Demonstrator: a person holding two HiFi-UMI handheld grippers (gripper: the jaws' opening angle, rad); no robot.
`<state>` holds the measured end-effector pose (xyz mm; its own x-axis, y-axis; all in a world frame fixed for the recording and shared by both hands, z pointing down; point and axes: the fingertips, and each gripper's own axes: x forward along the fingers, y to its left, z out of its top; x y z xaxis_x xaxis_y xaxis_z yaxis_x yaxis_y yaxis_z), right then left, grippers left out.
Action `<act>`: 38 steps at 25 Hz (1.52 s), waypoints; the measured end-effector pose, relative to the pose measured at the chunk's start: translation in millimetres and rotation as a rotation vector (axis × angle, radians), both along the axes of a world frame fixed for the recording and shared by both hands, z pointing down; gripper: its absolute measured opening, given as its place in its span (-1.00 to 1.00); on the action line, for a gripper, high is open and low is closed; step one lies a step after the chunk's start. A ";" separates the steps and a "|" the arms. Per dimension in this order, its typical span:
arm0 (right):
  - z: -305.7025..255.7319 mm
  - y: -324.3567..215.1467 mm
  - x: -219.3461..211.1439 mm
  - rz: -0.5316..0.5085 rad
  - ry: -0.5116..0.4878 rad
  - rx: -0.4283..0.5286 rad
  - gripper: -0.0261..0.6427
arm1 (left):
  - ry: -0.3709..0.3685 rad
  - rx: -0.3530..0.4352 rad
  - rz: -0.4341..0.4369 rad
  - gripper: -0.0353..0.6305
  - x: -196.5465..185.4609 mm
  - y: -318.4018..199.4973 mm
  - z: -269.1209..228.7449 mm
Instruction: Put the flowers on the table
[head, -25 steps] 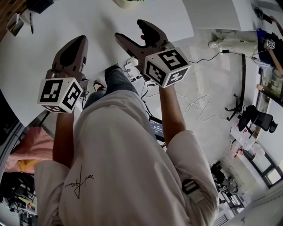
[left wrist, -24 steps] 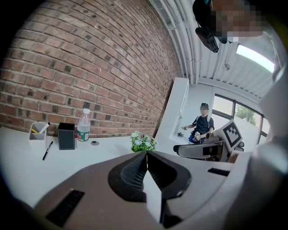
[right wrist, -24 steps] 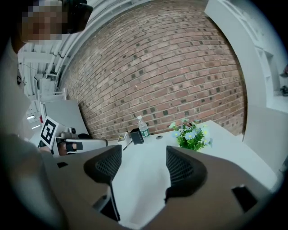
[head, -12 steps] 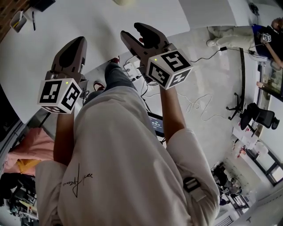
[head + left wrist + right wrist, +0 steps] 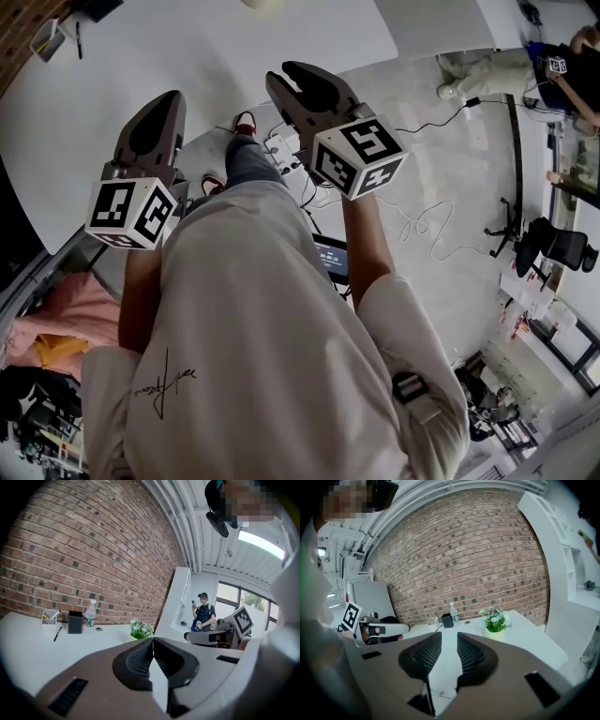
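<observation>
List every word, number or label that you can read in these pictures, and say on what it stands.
No text can be read with certainty.
On the shirt: a handwritten scrawl, illegible.
On the bottle: a label, too small.
On the small screen: digits, too blurred.
On the marker cubes: black-and-white patterns, no words.

No words or numbers can be read anywhere.
The dark handwritten scrawl [image 5: 169, 389] on the off-white shirt [image 5: 272, 356] is illegible. The white cube [image 5: 131, 214] of the left gripper [image 5: 172, 97] and that of the right gripper [image 5: 281, 72] bear only black square code patterns. The clear plastic bottle [image 5: 90, 615]'s green label and the small lit screen [image 5: 330, 255] are too small.
</observation>
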<state>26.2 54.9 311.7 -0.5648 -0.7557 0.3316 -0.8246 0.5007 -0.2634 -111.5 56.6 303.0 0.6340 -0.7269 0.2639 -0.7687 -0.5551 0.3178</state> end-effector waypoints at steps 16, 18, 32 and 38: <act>-24.8 65.4 -26.0 0.023 0.042 0.078 -0.85 | 0.024 0.060 -0.020 -0.88 -29.5 53.4 -20.3; -26.5 70.4 -32.8 0.019 0.044 0.084 -0.85 | 0.026 0.065 -0.018 -0.88 -34.6 57.6 -21.8; -35.6 99.8 -57.0 0.018 0.047 0.102 -0.85 | 0.059 0.084 -0.010 -0.88 -62.8 78.2 -31.6; -32.2 110.9 -62.6 0.020 0.058 0.098 -0.85 | 0.064 0.075 -0.009 -0.88 -69.2 88.3 -27.8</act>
